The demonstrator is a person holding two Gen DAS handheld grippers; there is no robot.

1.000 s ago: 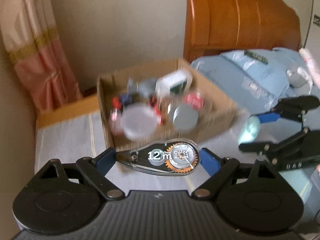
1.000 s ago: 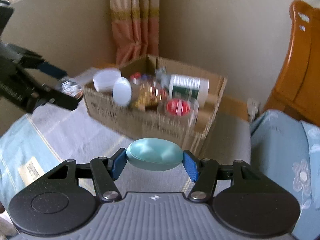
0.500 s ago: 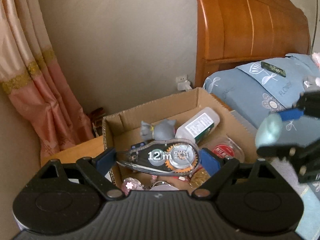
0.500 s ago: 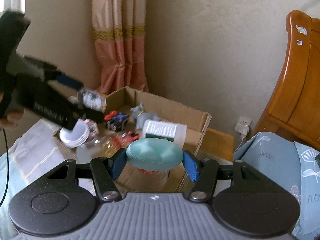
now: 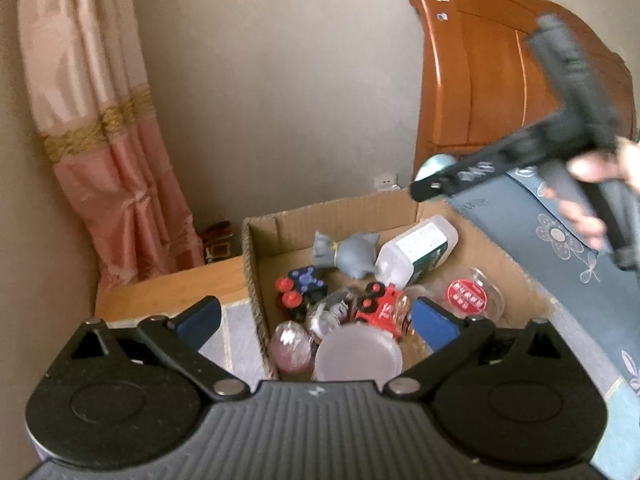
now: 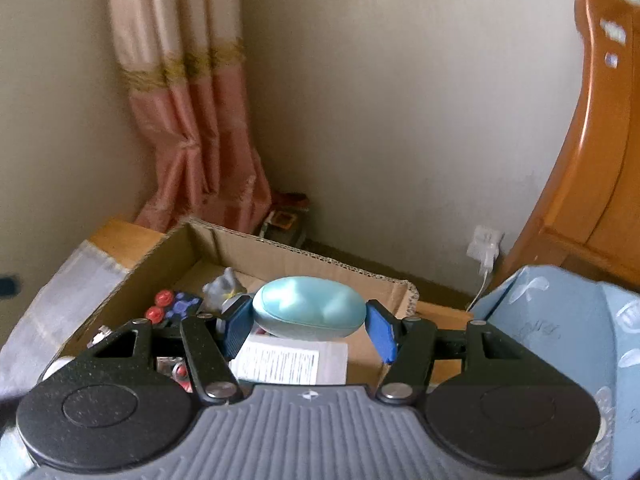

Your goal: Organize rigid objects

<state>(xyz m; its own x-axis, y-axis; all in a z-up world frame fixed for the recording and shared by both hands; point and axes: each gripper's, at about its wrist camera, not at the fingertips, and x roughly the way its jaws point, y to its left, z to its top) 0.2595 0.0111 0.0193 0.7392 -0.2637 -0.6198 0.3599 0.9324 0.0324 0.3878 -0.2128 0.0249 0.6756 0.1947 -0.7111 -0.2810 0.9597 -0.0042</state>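
Observation:
A cardboard box (image 5: 344, 210) stands on the bed and holds several small things: a grey cat figure (image 5: 352, 254), a white bottle (image 5: 416, 252), red and blue toy cars (image 5: 302, 290), a clear lidded cup (image 5: 472, 300) and a frosted round lid (image 5: 358, 354). My left gripper (image 5: 316, 320) is open and empty over the box's near side. My right gripper (image 6: 308, 326) is shut on a pale blue oval case (image 6: 310, 306) above the box (image 6: 320, 258). It also shows in the left wrist view (image 5: 434, 172), above the box's far right corner.
A wooden headboard (image 5: 500, 80) rises at the right. A blue flowered pillow (image 5: 560, 248) lies beside the box. A pink curtain (image 5: 112, 152) hangs at the left, with a wooden bedside stand (image 5: 172, 288) below. A wall socket with a plug (image 6: 486, 244) sits behind the box.
My left gripper opened and the correction tape it held is no longer between its fingers. My right gripper moved forward over the box, still holding the blue case.

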